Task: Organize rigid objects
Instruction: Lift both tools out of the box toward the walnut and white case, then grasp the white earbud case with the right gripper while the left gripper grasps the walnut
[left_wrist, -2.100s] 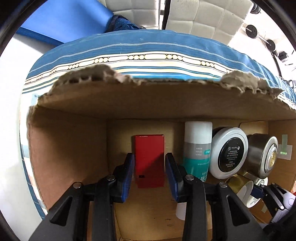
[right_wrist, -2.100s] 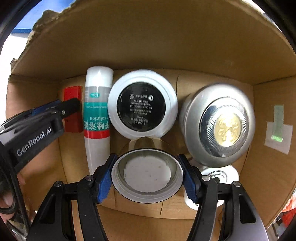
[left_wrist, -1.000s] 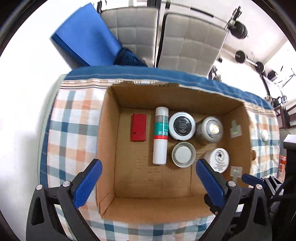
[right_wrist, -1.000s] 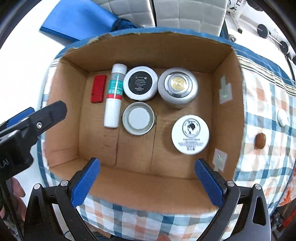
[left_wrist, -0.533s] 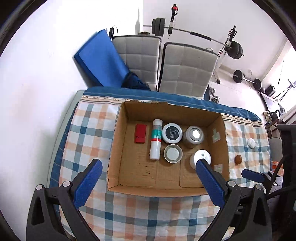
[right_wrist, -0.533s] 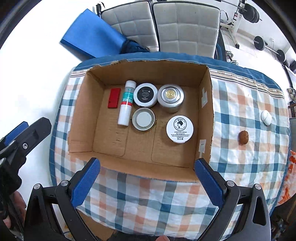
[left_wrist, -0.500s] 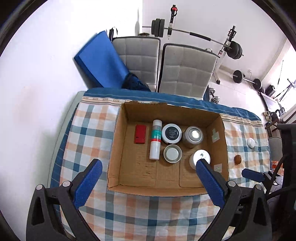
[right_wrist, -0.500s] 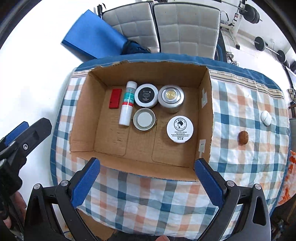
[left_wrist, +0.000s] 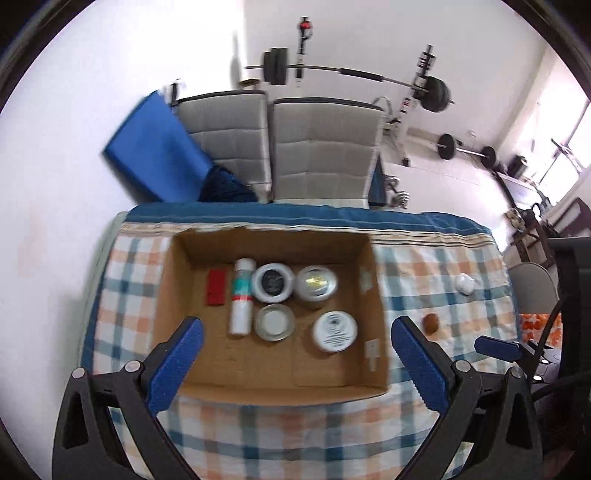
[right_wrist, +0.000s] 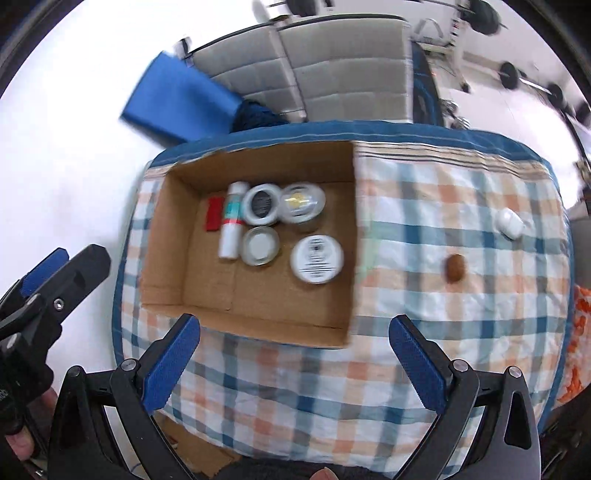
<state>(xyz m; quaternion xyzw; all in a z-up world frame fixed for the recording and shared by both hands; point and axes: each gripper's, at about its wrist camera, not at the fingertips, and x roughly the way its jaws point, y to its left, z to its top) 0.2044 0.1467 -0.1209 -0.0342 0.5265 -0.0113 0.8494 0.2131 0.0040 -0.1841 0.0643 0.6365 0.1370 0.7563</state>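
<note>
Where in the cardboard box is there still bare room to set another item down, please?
The near half of the cardboard box floor is bare, from the front wall up to the white tube and open jar. The strip left of the red case is free too. The far row is crowded: tube, black-lidded jar and silver jar sit packed together.

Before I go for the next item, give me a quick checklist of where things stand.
1. Left gripper empty, jaws wide apart: ok.
2. Right gripper empty, jaws wide apart: ok.
3. Cardboard box open on the checked cloth: ok.
4. Everything packed: not ok. A brown object and a white object lie on the cloth outside the box.
5. Room in the box: ok. The near half of its floor is bare; the red case, tube and jars sit toward the back.
6. What the brown object is: cannot tell, blurred.
</note>
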